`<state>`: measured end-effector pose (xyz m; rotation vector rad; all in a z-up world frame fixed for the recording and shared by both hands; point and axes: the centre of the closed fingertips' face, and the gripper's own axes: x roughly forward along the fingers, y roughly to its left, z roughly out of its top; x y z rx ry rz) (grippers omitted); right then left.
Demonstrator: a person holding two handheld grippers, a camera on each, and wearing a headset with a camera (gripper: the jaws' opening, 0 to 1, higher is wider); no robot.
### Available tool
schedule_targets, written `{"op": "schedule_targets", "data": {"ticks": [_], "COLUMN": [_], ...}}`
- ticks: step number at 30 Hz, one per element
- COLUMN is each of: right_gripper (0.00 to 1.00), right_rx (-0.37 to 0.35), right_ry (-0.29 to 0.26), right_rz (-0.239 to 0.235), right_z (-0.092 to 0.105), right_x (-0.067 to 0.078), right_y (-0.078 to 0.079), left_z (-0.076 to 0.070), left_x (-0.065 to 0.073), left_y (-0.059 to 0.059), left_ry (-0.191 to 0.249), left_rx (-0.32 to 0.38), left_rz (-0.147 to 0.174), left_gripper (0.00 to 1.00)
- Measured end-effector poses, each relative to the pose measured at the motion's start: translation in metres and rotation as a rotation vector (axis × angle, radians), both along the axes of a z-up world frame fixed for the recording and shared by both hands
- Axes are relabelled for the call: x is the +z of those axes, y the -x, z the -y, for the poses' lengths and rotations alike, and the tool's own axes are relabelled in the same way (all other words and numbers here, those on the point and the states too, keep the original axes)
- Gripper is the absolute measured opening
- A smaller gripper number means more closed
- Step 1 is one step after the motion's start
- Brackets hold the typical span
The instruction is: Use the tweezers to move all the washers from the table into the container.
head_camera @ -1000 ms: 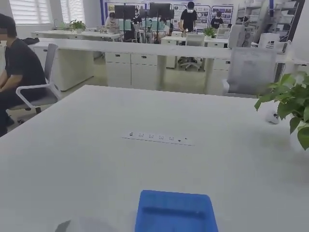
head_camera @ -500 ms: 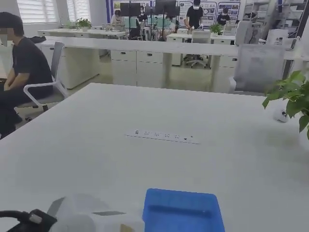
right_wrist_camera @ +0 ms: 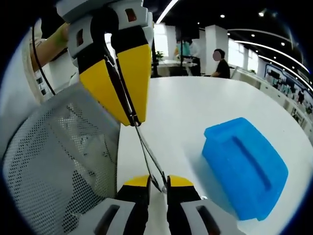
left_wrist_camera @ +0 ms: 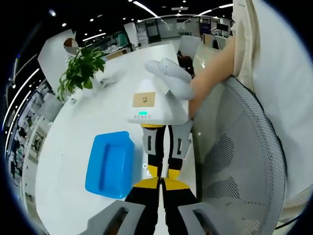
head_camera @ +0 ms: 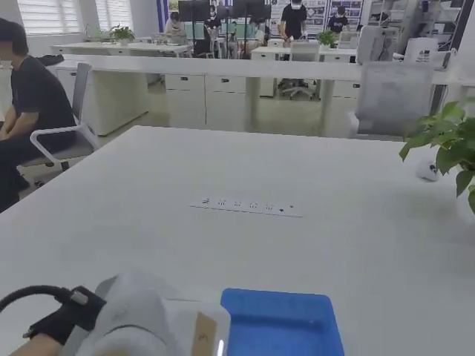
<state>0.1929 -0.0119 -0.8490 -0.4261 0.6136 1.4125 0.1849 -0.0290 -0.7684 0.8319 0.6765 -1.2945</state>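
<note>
Head view cuts off most of what you hold. At the near left edge the white casing (head_camera: pixel 152 326) of one of your tongs rises into frame, with your strapped hand (head_camera: pixel 44 330) to its left. Its tips lie below the picture, so you cannot tell there which side it is. The blue container (head_camera: pixel 274 295) sits on the surface (head_camera: pixel 223 163) just right of that casing. Its near part is cropped by the frame, and its inside is too blurred to read.

Right gripper view is clearer. The left tongs (right_wrist_camera: pixel 133 120) come in from the upper left, their yellow jaws closed tight on one end of the tweezers (right_wrist_camera: pixel 146 154). The tweezers run down to the right tongs (right_wrist_camera: pixel 159 183), whose jaws stand narrow around the other end; you cannot tell whether they actually pinch it. The container lies to the right of the tweezers, apart from them. A mesh chair back (right_wrist_camera: pixel 54 147) is on the left. In the left gripper view the two tongs meet tip to tip, and the tweezers are too thin to make out.

Compared with half a second ago, the casing stands higher in the head view and your hand has come into frame. The container keeps its place on the surface.
</note>
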Motion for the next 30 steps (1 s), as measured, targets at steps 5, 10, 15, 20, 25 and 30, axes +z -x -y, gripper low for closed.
{"op": "schedule_targets", "data": {"ticks": [5, 10, 15, 20, 25, 30], "right_gripper": [0.11, 0.1, 0.03, 0.03, 0.03, 0.02], "right_rx": [0.073, 0.107, 0.115, 0.071, -0.078, -0.156], "right_ry": [0.002, -0.008, 0.049, 0.022, -0.039, -0.089], "right_rz": [-0.006, 0.011, 0.032, -0.007, -0.102, -0.144], "right_z": [-0.005, -0.013, -0.012, -0.012, -0.011, -0.007], "right_x": [0.015, 0.028, 0.019, 0.02, 0.02, 0.02], "right_y": [0.005, 0.005, 0.0, -0.003, -0.017, -0.023], "left_z": [0.002, 0.004, 0.009, 0.0, -0.018, -0.041], "left_x": [0.0, -0.002, -0.006, -0.006, 0.006, 0.008], "left_y": [0.0, -0.006, -0.01, -0.019, -0.032, -0.036], "left_ry": [-0.019, -0.031, 0.036, 0.111, 0.287, 0.48], "left_rx": [-0.027, -0.035, 0.033, 0.155, 0.371, 0.585], "left_rz": [-0.047, -0.054, -0.076, -0.041, -0.007, 0.033], "left_gripper": [0.0, 0.0, 0.0, 0.08, 0.23, 0.31]}}
